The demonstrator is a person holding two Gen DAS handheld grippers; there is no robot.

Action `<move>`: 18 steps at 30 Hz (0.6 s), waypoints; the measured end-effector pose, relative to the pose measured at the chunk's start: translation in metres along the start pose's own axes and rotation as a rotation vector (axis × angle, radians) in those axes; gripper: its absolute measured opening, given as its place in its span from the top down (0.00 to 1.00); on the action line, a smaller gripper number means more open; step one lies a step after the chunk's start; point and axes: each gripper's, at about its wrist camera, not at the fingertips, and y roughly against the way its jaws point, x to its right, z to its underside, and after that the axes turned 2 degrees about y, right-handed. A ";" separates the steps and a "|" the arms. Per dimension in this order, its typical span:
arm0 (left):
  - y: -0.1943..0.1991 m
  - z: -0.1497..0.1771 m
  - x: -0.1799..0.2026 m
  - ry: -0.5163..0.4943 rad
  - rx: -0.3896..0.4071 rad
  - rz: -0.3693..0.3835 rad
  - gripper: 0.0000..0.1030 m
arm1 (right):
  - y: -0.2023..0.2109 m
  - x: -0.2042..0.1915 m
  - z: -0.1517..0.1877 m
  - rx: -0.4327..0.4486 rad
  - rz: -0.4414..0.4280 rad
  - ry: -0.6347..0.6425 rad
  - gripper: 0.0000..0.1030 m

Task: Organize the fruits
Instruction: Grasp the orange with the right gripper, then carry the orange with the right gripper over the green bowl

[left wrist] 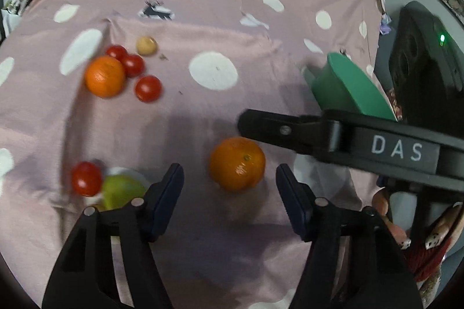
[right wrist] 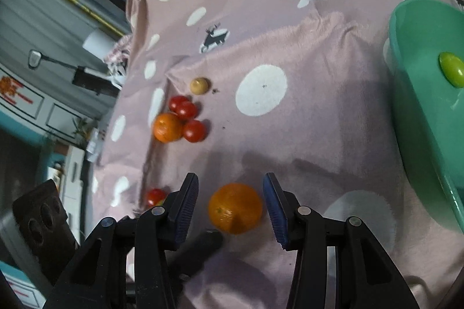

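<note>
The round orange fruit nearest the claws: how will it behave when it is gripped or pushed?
The round orange fruit will probably roll if nudged, since it lies free on the soft pink dotted cloth. Its glossy peel may slip. It looks firm, likely not fragile.

Left gripper angles downward, jaws apart. Right gripper angles downward too, jaws apart, gripping nothing.

A soft, matt pink cloth with white dots, slightly napped and creased, covers the surface. A dimpled, glossy-skinned orange catches a highlight; smooth, shiny red tomatoes lie farther off. The green plastic bowl looks smooth with a dull sheen. Each black gripper appears to be matt plastic, with ribbed blue pads and small metal rivets.
</note>
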 end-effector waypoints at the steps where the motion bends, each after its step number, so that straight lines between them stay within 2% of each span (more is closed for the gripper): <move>1: -0.005 0.001 0.001 0.006 -0.013 0.007 0.39 | -0.003 0.000 0.000 -0.007 0.006 0.004 0.53; 4: -0.012 0.002 0.001 0.016 -0.030 0.015 0.41 | -0.007 0.004 0.003 -0.022 0.000 0.000 0.53; 7: -0.018 0.001 -0.001 0.031 -0.051 0.025 0.45 | -0.009 0.004 0.004 -0.032 -0.023 0.001 0.59; 14: -0.023 0.002 0.005 0.014 -0.057 0.014 0.51 | -0.016 -0.002 0.007 -0.064 0.022 0.068 0.59; 18: -0.027 0.002 0.006 0.008 -0.050 -0.010 0.54 | -0.016 0.001 0.006 -0.069 0.012 0.064 0.59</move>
